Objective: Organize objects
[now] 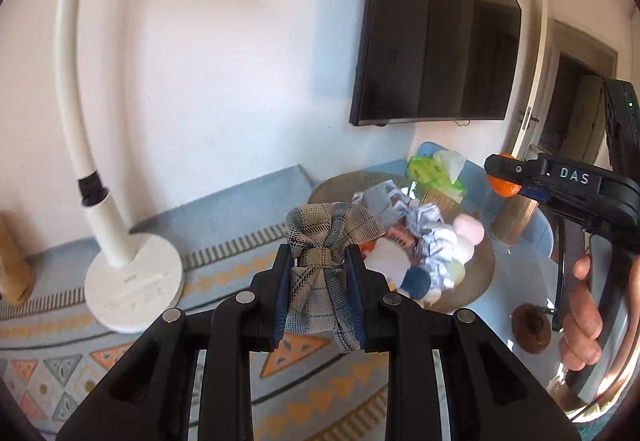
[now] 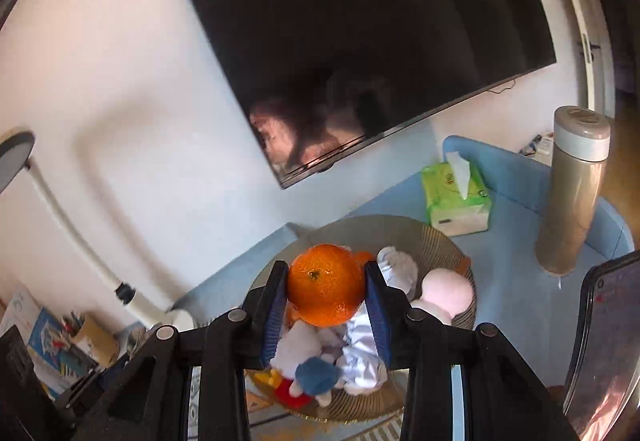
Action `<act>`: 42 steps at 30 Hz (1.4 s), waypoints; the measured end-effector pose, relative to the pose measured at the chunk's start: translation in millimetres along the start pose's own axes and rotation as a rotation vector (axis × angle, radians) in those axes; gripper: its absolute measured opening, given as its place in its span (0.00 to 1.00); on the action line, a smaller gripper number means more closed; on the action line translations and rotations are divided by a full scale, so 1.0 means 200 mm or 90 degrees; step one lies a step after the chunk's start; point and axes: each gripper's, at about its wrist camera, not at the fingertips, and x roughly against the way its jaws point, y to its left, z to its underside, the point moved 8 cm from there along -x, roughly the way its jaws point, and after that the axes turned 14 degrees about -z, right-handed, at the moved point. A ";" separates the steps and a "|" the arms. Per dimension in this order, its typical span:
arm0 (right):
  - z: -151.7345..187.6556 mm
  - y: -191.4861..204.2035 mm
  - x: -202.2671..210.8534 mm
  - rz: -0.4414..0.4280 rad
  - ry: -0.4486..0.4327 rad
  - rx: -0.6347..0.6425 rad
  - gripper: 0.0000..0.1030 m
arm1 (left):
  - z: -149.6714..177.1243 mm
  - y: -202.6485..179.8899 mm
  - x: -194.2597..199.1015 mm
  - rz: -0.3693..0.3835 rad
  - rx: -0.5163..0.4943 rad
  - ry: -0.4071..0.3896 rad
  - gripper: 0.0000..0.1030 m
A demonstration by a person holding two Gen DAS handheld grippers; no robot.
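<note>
Orange (image 2: 325,284) gripped; plaid cloth (image 1: 323,265) gripped, basket contents occluded.

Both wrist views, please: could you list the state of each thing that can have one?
Left claw: shut on the plaid bow, held in the air.
Right claw: shut on the orange, above the tray.
Tray: piled with soft toys and crumpled paper.
Tissue pack: open, one tissue sticking up.
Flask: upright, capped.
TV: off.
</note>
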 end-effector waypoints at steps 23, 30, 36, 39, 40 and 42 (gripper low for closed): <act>0.19 0.26 -0.01 -0.081 0.069 0.086 0.62 | -0.01 0.16 0.01 -0.021 0.048 -0.006 0.77; 0.54 0.85 0.22 -0.147 0.119 0.246 0.63 | 0.21 0.57 0.57 -0.096 0.097 -0.033 0.97; 0.90 1.07 0.22 -0.165 0.137 0.313 0.83 | 0.51 0.89 0.77 -0.172 0.145 -0.021 0.99; 1.14 1.06 0.10 -0.152 0.159 0.353 0.85 | 0.75 1.03 0.69 -0.225 0.183 0.021 0.99; 1.22 1.04 0.05 -0.149 0.179 0.357 0.85 | 0.84 1.07 0.64 -0.243 0.197 0.042 0.99; 1.36 0.99 -0.04 -0.144 0.218 0.358 0.85 | 1.00 1.13 0.57 -0.267 0.215 0.069 0.99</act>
